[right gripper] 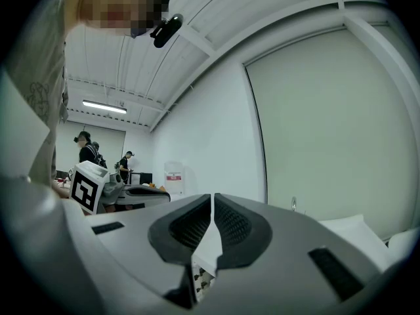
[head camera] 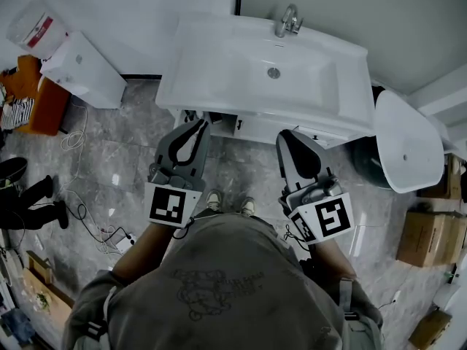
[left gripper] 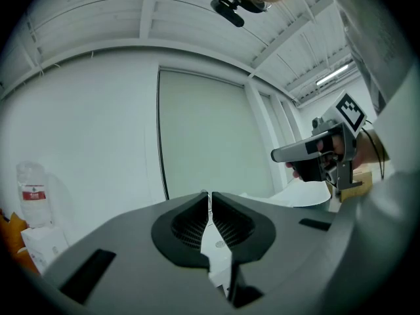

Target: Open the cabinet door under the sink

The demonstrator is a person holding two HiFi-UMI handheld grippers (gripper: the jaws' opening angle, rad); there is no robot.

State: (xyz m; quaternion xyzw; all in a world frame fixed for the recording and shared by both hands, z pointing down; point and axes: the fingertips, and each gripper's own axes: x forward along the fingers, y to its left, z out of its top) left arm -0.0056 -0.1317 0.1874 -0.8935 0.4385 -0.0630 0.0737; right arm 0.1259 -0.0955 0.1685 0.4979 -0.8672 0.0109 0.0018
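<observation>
At twelve o'clock in the head view, a white sink [head camera: 219, 57] is filling the top of the frame, and only a sliver of the cabinet [head camera: 252, 127] is showing under its front edge. Just short of that edge, the left tool [head camera: 201, 121], at eleven o'clock from the person's shoes [head camera: 228, 201], and the right tool [head camera: 287, 134], at one o'clock, are pointing toward the cabinet. Each is keeping its jaws pressed together on nothing.

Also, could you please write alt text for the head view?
Seen from above, a person holds the left gripper and right gripper, both shut and empty, in front of a white sink with a faucet, above a grey floor.
</observation>
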